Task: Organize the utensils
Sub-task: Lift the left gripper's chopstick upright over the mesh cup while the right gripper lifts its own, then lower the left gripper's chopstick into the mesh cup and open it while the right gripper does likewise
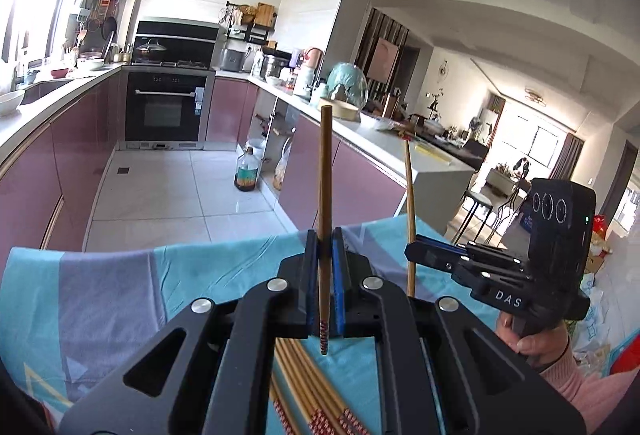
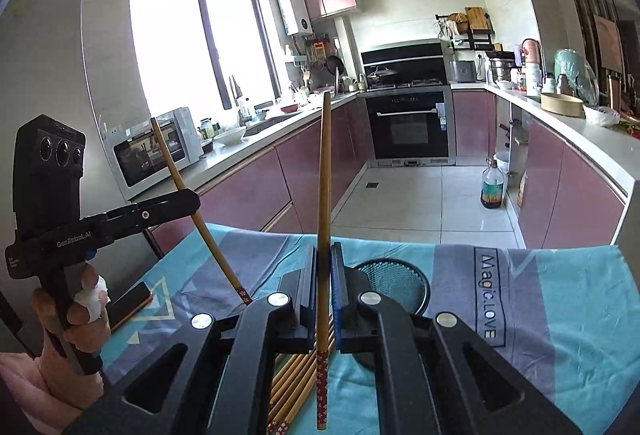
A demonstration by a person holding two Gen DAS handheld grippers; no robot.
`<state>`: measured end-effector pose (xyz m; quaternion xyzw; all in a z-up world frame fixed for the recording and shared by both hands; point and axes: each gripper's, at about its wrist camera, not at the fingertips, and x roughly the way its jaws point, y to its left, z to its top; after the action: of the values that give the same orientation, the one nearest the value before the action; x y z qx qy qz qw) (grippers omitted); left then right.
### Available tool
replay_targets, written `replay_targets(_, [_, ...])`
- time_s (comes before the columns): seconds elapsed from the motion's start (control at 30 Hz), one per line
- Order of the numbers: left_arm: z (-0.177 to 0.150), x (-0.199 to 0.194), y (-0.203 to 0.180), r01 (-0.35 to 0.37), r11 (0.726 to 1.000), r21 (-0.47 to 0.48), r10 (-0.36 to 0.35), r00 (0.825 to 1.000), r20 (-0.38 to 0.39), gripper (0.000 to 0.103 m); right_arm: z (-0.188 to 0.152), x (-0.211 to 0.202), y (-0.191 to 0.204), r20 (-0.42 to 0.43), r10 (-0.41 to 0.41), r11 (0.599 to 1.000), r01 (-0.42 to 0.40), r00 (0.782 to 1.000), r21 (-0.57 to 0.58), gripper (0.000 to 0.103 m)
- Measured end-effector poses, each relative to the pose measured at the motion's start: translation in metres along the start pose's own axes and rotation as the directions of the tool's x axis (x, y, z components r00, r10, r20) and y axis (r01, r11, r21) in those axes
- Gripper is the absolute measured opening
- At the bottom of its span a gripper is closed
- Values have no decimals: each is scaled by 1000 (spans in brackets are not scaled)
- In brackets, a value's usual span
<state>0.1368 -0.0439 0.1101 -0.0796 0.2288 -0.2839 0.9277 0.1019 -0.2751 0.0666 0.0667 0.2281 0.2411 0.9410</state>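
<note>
Your left gripper (image 1: 325, 255) is clamped tight on one chopstick (image 1: 325, 195), its blue pads pressed against the shaft with no gap showing. That stick stands nearly upright, long axis running from 12 to 6 o'clock, patterned red end down and plain tip up. Your right gripper (image 2: 323, 267) is closed the same way on a second chopstick (image 2: 323, 195), also close to vertical, decorated end at 6 o'clock.

Only the right wrist view shows the black mesh holder (image 2: 394, 279) on the cloth, just past the right gripper toward 1 o'clock, and the toaster oven (image 2: 152, 151) on the counter at 10 o'clock. From there your left-hand stick appears tilted, tip toward 11 o'clock. Only the left wrist view shows the dining area at 3 o'clock.

The remaining chopsticks (image 1: 312, 387) lie bundled flat on the blue and grey cloth (image 1: 120, 295) beneath both grippers, probably fanned slightly, though the gripper bodies hide most of them.
</note>
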Motion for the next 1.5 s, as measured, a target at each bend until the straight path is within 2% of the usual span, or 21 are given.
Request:
replay_targets(0.23, [36,28,-24,11,1000,7,-12,999,49,7,29,8,-14,77,-50,998,52,996,-19,5])
replay_targets(0.37, [45,54,-39,14,1000,22,-15,1000,18,7,40,22,-29,96,-78,997,78,992,7,5])
replay_targets(0.53, [45,89,-51,9,999,36,-7,998,-61,7,45,43,-40,107,-112,994,111,988,15,5])
replay_targets(0.7, [32,113,-49,6,999,43,0,990,-138,7,37,69,-43,44,-122,993,122,992,11,5])
replay_targets(0.8, [23,127,-41,4,999,50,5,985,-173,7,26,86,-44,-34,-115,993,115,993,8,5])
replay_targets(0.87, [10,129,-32,2,998,55,9,982,-189,7,16,94,-43,-87,-126,992,126,988,-2,5])
replay_targets(1.0, [5,141,-28,-2,998,56,14,976,-216,7,4,107,-46,-162,-135,991,135,978,-9,5])
replay_targets(1.23, [6,160,-17,-22,998,64,36,972,-234,8,-1,113,-49,-200,-150,988,154,968,1,7])
replay_targets(1.3, [3,163,-16,-30,998,60,43,971,-234,11,-1,113,-53,-198,-158,986,165,967,18,12])
replay_targets(1.37, [2,163,-14,-41,998,55,53,972,-229,16,-3,110,-55,-190,-163,984,173,968,38,22])
replay_targets(1.4, [0,162,-14,-48,997,59,60,974,-220,20,-3,109,-56,-185,-167,983,177,969,42,23])
replay_targets(1.5, [-2,158,-11,-65,995,73,79,977,-200,21,-5,103,-56,-170,-160,984,171,972,48,23])
